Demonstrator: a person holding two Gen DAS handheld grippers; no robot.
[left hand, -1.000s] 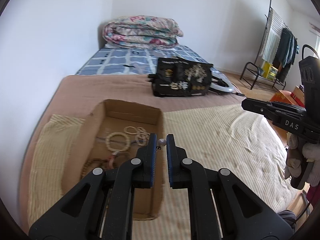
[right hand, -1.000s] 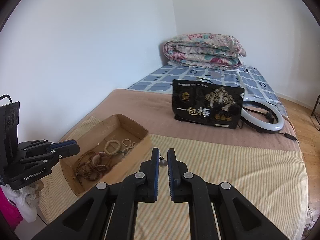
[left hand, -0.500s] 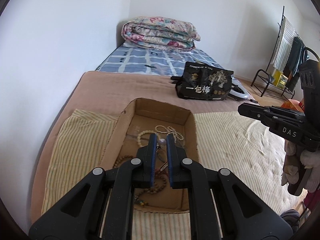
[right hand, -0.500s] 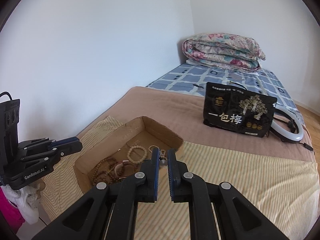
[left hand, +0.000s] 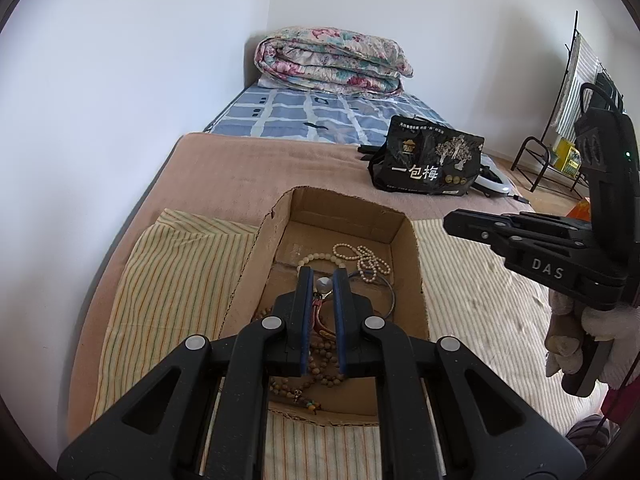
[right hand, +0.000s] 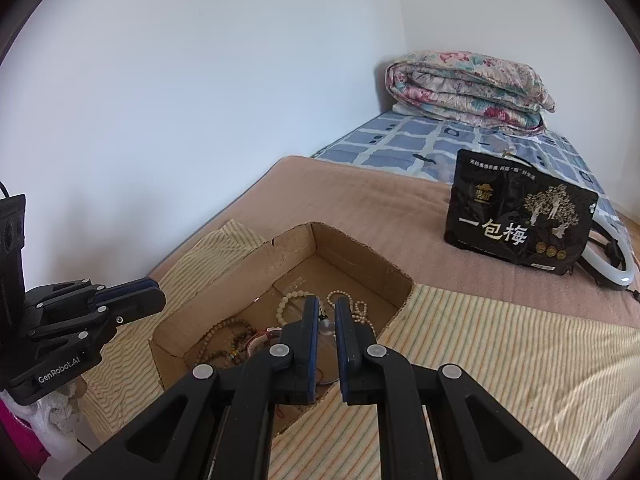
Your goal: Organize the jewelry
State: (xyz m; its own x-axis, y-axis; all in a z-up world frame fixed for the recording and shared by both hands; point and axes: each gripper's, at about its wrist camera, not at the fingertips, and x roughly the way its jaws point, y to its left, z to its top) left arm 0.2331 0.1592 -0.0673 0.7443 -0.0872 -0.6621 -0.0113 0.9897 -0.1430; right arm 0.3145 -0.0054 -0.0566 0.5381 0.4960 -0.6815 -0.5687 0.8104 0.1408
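An open cardboard box [left hand: 412, 272] [right hand: 280, 256] lies on a striped cloth on the bed. It holds several bead bracelets: pale ones [left hand: 362, 258] [right hand: 290, 300] at the far end, brown wooden ones [left hand: 320, 364] [right hand: 224, 340] nearer. My left gripper [left hand: 323, 284] is shut on a small pearl-like earring [left hand: 322, 285] above the box. My right gripper [right hand: 327, 320] is shut on a similar small earring [right hand: 325, 325], also above the box. Each gripper shows in the other's view, the right gripper [left hand: 456, 222] and the left gripper [right hand: 150, 294].
A black snack bag [left hand: 428, 162] [right hand: 520, 222] stands on the brown blanket beyond the box, with a white ring light [right hand: 608, 264] behind it. A folded floral quilt [left hand: 332, 60] lies at the bed's head. A clothes rack [left hand: 568, 92] stands at right. The wall runs along the left.
Both grippers have moved left and forward over the bed, from beside the box to above its inside. Each stays shut on its small earring.
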